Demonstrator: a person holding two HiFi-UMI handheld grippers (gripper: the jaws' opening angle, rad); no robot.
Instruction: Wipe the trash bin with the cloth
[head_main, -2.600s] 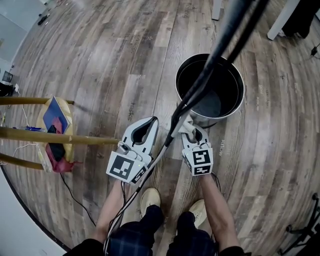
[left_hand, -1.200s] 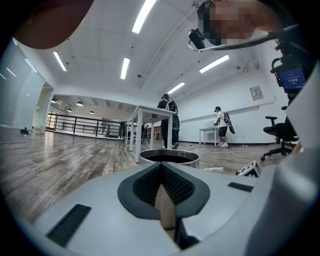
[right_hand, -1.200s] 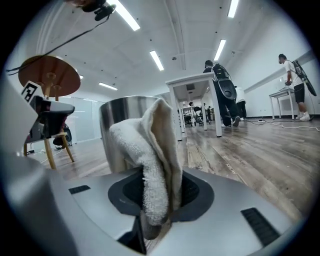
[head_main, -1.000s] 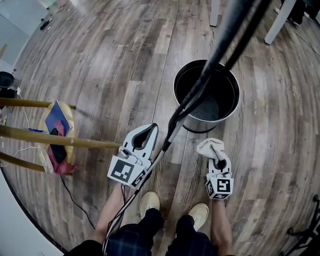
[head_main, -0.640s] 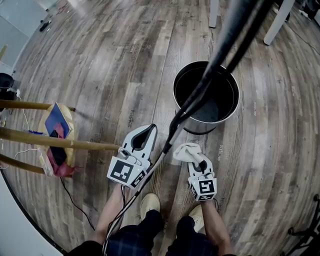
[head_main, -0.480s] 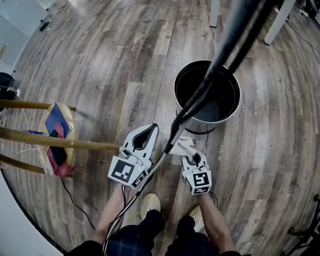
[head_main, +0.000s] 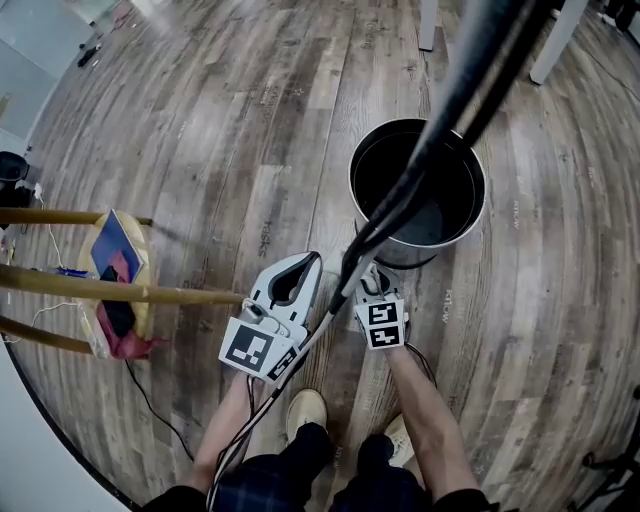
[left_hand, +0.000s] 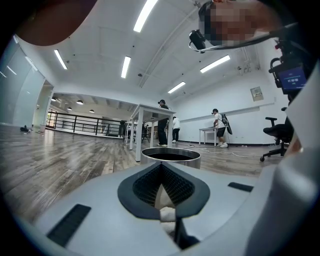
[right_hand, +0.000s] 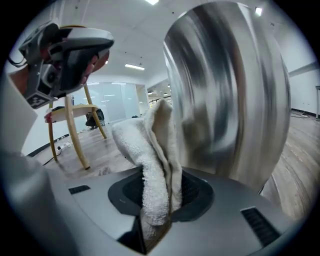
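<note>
Wood-plank flooring (head_main: 200, 150) carries everything in this open office. Between the jaws of the right gripper (head_main: 368, 283) a folded white cloth (right_hand: 150, 160) is pinched and held close against the steel wall of the bin (right_hand: 225, 100). The left gripper (head_main: 311, 260) is kept apart from the bin, jaws closed on nothing. Unsteadied, the bin could be slid or tipped by hard rubbing, or the cloth dragged loose. No writing can be read, only the square markers (head_main: 381, 322).
</note>
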